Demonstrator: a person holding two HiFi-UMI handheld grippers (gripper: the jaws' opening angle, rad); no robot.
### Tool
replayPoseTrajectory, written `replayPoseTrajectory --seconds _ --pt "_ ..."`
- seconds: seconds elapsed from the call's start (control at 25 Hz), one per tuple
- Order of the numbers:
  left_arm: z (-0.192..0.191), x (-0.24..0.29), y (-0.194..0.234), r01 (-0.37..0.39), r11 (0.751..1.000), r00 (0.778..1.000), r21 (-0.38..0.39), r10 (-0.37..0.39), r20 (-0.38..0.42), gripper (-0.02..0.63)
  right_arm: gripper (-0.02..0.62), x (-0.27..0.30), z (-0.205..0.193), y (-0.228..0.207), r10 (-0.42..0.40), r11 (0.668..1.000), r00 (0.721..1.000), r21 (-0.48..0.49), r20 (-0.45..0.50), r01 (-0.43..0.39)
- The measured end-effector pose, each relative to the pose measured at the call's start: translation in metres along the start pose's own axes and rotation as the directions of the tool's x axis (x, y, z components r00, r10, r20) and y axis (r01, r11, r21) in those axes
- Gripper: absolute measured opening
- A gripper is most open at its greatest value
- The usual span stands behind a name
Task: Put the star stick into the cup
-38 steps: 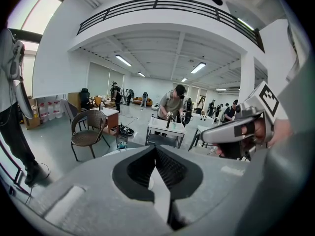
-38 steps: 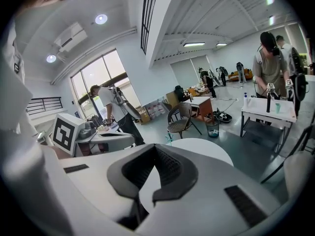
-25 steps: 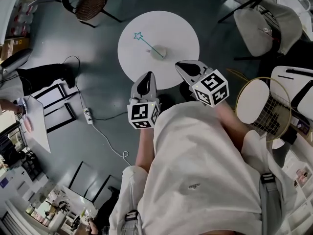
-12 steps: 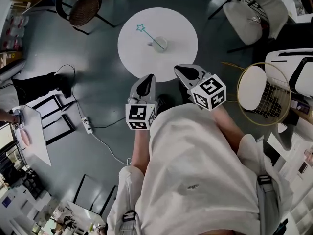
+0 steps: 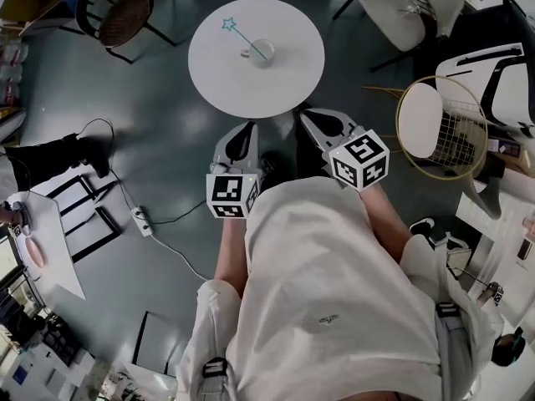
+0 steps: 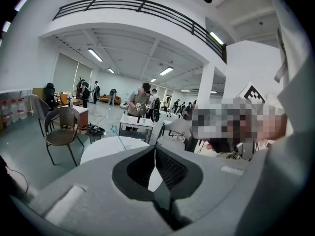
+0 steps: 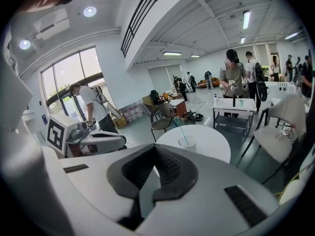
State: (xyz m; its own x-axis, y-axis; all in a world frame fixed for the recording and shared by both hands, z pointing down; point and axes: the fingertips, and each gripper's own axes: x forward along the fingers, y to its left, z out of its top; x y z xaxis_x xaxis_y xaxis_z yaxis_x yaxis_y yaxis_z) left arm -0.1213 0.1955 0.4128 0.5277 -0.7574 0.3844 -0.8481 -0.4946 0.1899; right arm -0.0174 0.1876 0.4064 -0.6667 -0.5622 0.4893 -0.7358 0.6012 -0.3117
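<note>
Right in front of the person, both tools are tucked in at the waist. The left gripper has its jaws pressed together with nothing between them. The right gripper is the same: jaws tip to tip and nothing in them.

Down on the floor at the person's left, a cable snakes past a power strip. I'd call that the nearest hazard, since a careless sidestep could snag a foot. On the person's right a wire-framed stool crowds that side, so the free lane looks to be straight ahead.

Ahead stands the round table, its near edge just beyond the jaw tips. The cup sits near the table's middle, well back from every edge. The star stick is already in it, leaning far over the rim with its star out over the tabletop. My worry is that lean: bump the table or clip the stick, and a light cup could tip.

Beyond the table, a wicker chair and a white chair flank the far side.
</note>
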Motion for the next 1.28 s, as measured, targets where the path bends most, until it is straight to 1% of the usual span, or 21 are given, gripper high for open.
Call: replayPoseTrajectory --seconds 0.2,0.32,0.44,0.6,0.76,0.92,1.08,1.28 --pt "-0.012 -0.026 -0.005 0.032 0.999 0.999 0.005 -0.032 0.002 0.012 0.008 -0.017 -0.019 0.01 -0.056 0.998 0.998 0.036 0.005 0.056" --pt "-0.019 -0.037 -0.005 0.028 1.0 1.0 0.006 -0.028 -0.006 0.012 0.008 -0.028 -0.02 0.011 -0.079 0.996 0.997 0.048 0.023 0.078" --pt "-0.02 -0.047 -0.004 0.017 1.0 1.0 0.007 -0.017 0.005 0.012 0.008 -0.035 -0.018 0.014 -0.086 0.996 0.995 0.039 0.043 0.084" --pt "-0.014 -0.059 -0.008 0.007 1.0 1.0 0.009 -0.007 0.027 0.012 0.008 -0.041 -0.01 0.028 -0.061 0.998 0.995 0.019 0.075 0.06" --pt "-0.005 -0.054 -0.009 -0.002 1.0 0.999 0.02 0.001 0.034 0.012 0.008 -0.046 0.009 0.039 -0.006 0.999 0.994 -0.034 0.113 0.01" --pt "0.002 -0.051 -0.016 0.001 1.0 0.999 0.015 -0.001 0.036 0.012 0.008 -0.053 0.016 0.044 0.035 0.997 0.992 -0.072 0.12 -0.027" --pt "0.002 -0.048 -0.026 0.016 0.999 0.999 0.028 -0.017 0.029 0.012 0.008 -0.059 0.007 0.044 0.064 0.997 0.991 -0.058 0.114 -0.058" --pt "-0.001 -0.047 -0.03 0.03 0.999 0.999 0.032 -0.031 0.016 0.012 0.008 -0.061 -0.002 0.041 0.049 0.999 0.993 -0.029 0.11 -0.046"
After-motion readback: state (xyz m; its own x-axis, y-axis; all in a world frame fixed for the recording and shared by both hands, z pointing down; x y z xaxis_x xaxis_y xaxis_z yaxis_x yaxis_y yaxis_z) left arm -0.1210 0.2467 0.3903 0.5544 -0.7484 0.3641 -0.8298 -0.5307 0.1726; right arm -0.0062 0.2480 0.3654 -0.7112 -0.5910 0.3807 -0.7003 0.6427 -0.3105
